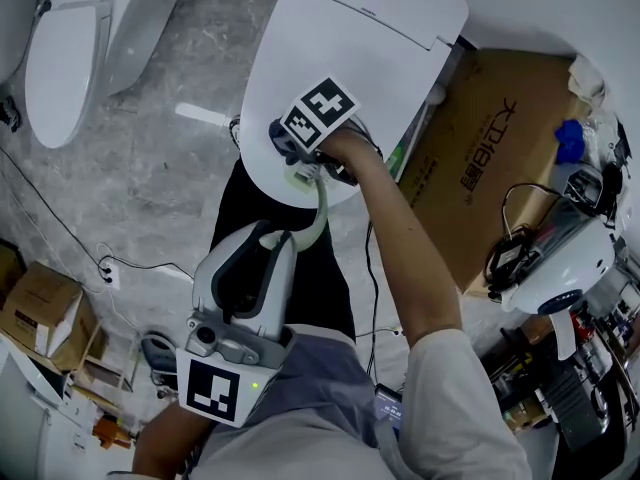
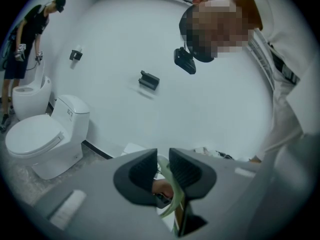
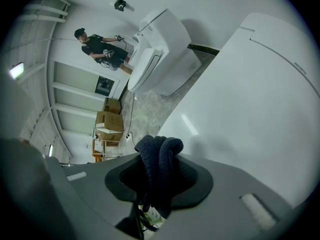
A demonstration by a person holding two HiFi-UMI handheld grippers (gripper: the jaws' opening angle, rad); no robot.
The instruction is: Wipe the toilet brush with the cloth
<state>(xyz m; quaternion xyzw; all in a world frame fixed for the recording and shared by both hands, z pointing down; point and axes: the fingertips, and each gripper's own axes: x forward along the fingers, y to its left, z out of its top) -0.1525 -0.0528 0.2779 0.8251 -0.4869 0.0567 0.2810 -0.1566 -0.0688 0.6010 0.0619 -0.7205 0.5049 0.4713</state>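
Pinching the toilet brush (image 1: 319,213) by its thin green handle, the left gripper (image 2: 162,171) has it by the white toilet lid (image 1: 350,28). The right gripper (image 3: 160,184) squeezes the dark cloth (image 3: 161,151). A hard rub could twist the handle loose.

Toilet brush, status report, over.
Left gripper shut on toilet brush handle. Right gripper shut on dark cloth, at the handle's far end. Nothing in the way; closed toilet lid beneath.

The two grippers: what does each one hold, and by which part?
The left gripper clamps the toilet brush by its pale green handle; the right gripper is shut on a bunched fold of the cloth.
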